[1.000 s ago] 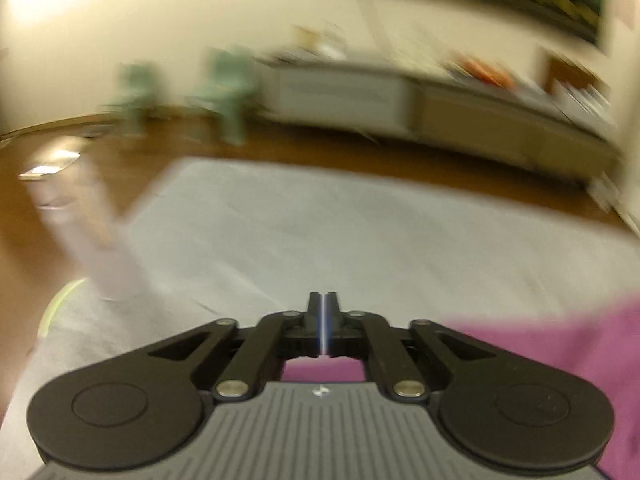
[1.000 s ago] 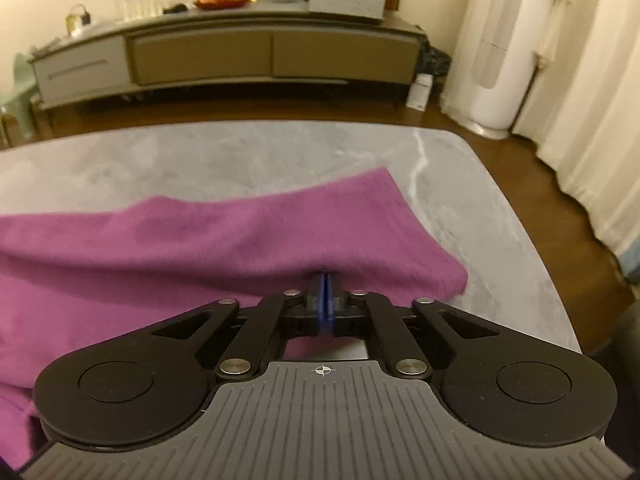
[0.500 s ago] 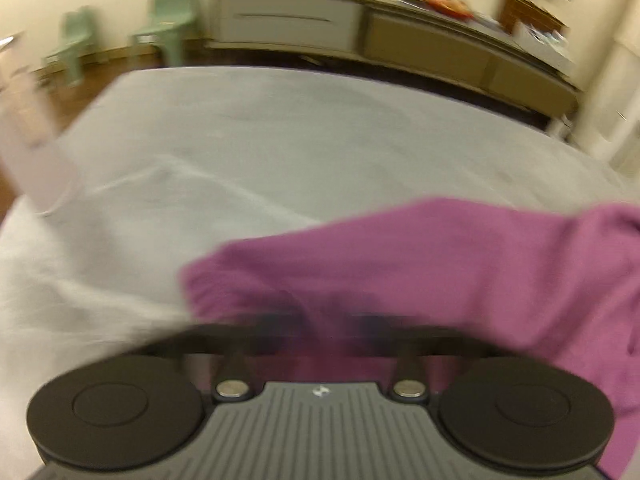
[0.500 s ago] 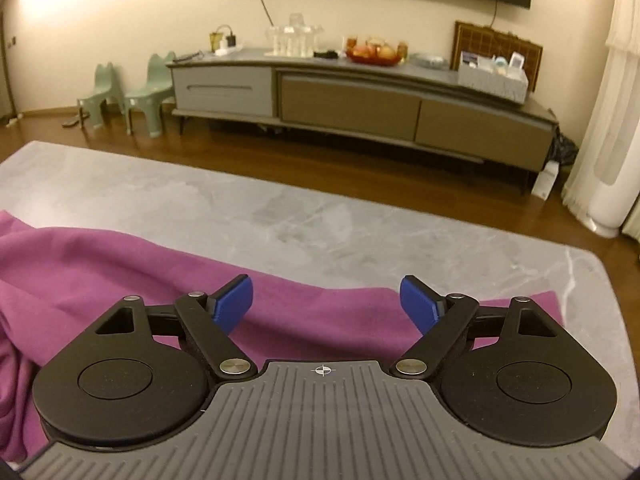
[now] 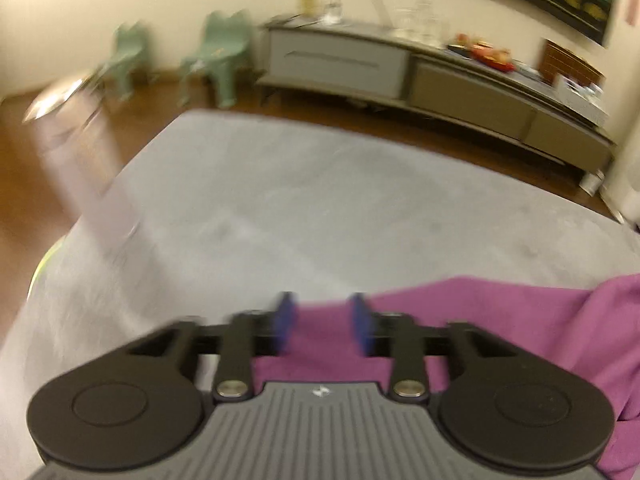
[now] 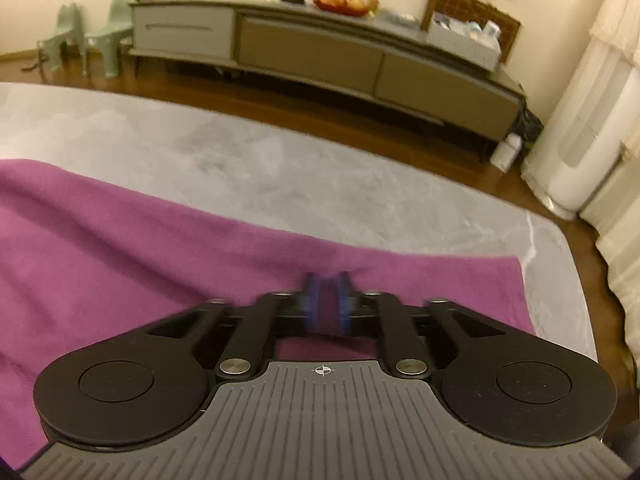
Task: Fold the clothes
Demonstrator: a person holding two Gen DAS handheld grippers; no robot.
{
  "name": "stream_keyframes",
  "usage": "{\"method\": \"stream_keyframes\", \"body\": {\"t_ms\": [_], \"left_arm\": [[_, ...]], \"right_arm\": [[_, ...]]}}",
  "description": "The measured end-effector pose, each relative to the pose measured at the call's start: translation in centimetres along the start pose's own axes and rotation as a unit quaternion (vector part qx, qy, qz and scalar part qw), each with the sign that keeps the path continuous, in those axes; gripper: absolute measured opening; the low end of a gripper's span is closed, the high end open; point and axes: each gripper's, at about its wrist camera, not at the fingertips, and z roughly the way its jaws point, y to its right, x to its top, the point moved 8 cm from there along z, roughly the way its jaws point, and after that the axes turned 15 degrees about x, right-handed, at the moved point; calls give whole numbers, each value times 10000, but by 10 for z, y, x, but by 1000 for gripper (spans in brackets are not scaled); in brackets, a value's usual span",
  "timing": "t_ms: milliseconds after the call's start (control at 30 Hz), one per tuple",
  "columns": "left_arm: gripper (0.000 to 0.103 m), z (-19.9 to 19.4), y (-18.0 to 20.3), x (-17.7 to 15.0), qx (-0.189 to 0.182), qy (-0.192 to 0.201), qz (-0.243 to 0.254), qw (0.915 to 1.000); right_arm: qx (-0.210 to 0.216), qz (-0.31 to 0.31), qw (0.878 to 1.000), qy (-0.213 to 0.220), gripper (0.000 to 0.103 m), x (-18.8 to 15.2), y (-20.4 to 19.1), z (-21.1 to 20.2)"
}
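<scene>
A purple garment (image 6: 120, 248) lies spread on the grey marble table (image 6: 280, 168). Its left end shows in the left wrist view as the purple garment (image 5: 500, 320). My left gripper (image 5: 322, 328) hovers over that left edge, its jaws opening. The blue pads (image 5: 285, 326) stand apart, with cloth lying under the gap and nothing pinched. My right gripper (image 6: 327, 304) sits at the garment's far edge near the right corner. Its jaws are closing, and a raised fold of purple cloth fills the narrow gap between the pads (image 6: 310, 300).
A blurred translucent cup (image 5: 80, 168) stands at the table's left edge. Beyond the table is wooden floor, a long low sideboard (image 6: 360, 52), two green child chairs (image 5: 216, 60), and a white curtain (image 6: 600, 100) past the right corner.
My left gripper went from shut to open above the garment's left edge. My right gripper opened wide, then narrowed onto a fold of cloth. Both views swung sideways.
</scene>
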Motion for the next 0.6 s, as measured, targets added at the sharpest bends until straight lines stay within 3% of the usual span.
{"method": "stream_keyframes", "body": {"t_ms": [33,133,200,267,300,333,433,600], "left_arm": [[62,2,-9,-7,4,-60,-167,9998],[71,12,-20,-29,-297,-507,-473,9971],[71,19,-11,-39,-590,-739,-469,9944],[60,20,10,-41,-1094,-777,-348,9903],[14,14,19,-38,-1118,-574,-217,9918],[7,9,28,-34,-1142,-371,-86,9927],[6,-9,53,-23,-1204,242,253,9921],[6,-26,4,25,-840,1066,-1112,9845]], "right_arm": [[61,-38,9999,119,65,2,-5,-3],[301,49,9991,302,67,6,-15,-8],[419,146,9982,413,74,9,-19,-11],[441,258,9975,491,78,12,-20,-13],[433,285,9975,484,78,11,-19,-13],[422,307,9975,469,78,10,-19,-12],[388,371,9977,424,83,6,-16,-9],[247,404,9986,213,85,-10,-5,-5]]}}
